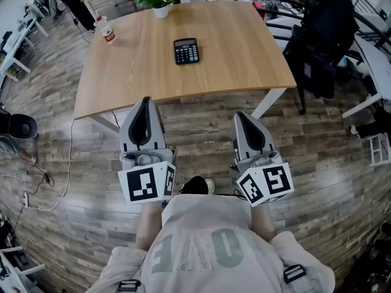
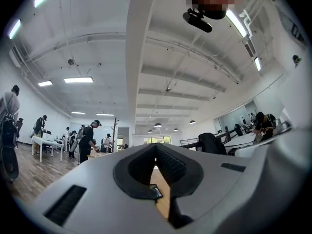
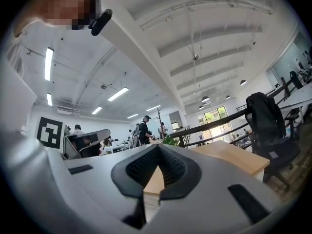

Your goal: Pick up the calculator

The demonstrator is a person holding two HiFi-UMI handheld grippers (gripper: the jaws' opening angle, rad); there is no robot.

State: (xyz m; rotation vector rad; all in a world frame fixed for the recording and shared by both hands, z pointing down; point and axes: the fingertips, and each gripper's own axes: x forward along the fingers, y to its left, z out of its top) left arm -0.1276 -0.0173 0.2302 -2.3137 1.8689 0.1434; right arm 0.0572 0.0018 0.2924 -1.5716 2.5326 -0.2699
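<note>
Fingers (image 1: 157, 130) shut and empty on both the left gripper (image 1: 145, 101) and the right gripper (image 1: 241, 115), short of the table (image 1: 244, 54).
The calculator (image 1: 186, 50) lies mid-table, well beyond them; arriving with the fingers closed would likely just shove it away.

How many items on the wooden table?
3: calculator near the middle, potted plant at the far edge, bottle at the far left corner. Nothing looks hidden.
</note>
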